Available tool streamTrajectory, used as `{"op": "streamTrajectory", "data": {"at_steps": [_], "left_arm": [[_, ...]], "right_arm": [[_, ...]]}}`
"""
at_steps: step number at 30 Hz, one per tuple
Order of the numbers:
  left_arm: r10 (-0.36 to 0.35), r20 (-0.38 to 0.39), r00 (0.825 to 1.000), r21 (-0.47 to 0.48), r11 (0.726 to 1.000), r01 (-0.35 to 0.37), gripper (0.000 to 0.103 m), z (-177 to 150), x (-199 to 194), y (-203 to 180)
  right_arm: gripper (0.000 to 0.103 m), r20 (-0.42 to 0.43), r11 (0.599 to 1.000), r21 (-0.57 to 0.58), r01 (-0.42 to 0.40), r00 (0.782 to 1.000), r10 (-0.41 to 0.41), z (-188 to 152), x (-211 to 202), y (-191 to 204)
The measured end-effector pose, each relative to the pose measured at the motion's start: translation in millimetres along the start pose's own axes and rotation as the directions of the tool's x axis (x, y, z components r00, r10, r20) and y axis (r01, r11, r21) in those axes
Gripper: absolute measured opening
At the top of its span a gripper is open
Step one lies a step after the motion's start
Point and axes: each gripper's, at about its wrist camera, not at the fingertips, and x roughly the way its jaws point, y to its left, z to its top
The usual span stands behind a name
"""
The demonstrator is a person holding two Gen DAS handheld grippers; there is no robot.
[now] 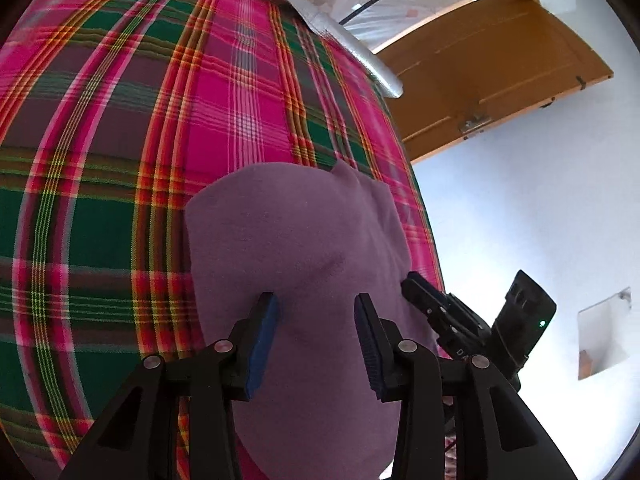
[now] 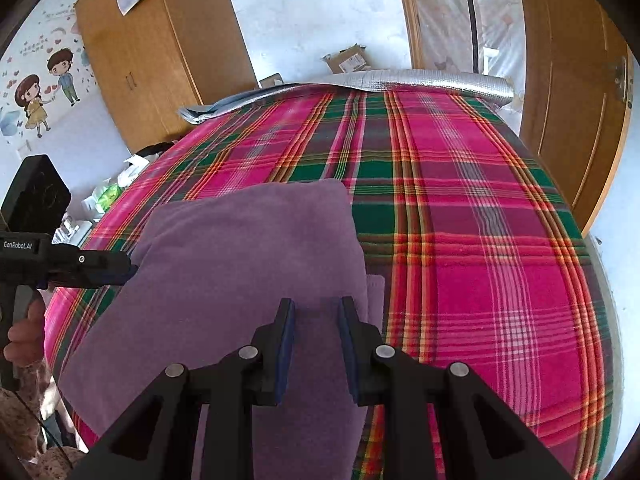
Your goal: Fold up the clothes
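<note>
Plaid bedspread (image 2: 460, 208); purple garment (image 2: 248, 248) folded; both claws parted.

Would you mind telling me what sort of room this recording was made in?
Most likely a bedroom in a home. The purple garment lies on a bed covered with a plaid sheet, a wooden wardrobe stands against the wall, and cartoon wall stickers decorate the wall beside it.

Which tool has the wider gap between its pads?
The left tool: its pads stand clearly farther apart over the purple garment than the right tool's. Neither grips the cloth.
</note>
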Motion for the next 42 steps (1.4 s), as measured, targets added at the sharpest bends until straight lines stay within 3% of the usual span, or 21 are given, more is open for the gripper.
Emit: {"op": "streamTrajectory", "data": {"at_steps": [4,8,14,19,23,29,42], "left_arm": [[-0.001,0.019,1.000,0.026,1.000,0.001,0.041,-8,-7,3],[-0.019,0.035,0.999,-0.020,1.000,0.019,0.041,-9,-13,8],[0.025,0.034,0.999,0.025,0.999,-0.026,0.041,-16,-22,8],[0.023,0.010,1.000,-0.010,1.000,-0.023,0.042,-18,-27,20],[-0.012,-0.035,0.999,-0.031,0.999,0.011,0.050,-18,-27,29],[-0.095,-0.126,0.987,-0.112,0.990,0.082,0.050,-19,-18,47],[-0.236,-0.166,0.958,-0.239,0.952,0.193,0.051,-26,-20,75]], "right_arm": [[0.022,0.014,0.999,-0.025,0.024,1.000,-0.023,-2,0,5],[0.022,0.008,1.000,-0.008,0.018,1.000,-0.018,-1,-2,3],[0.022,-0.005,0.999,0.041,-0.013,1.000,0.013,0,-13,-10],[0.041,-0.047,0.980,0.176,-0.092,0.994,0.102,-4,-15,-37],[0.046,-0.071,0.940,0.277,-0.201,0.971,0.229,-5,-12,-58],[0.049,-0.114,0.887,0.332,-0.321,0.920,0.375,0,0,-76],[0.056,-0.168,0.820,0.402,-0.407,0.847,0.504,10,23,-100]]}}
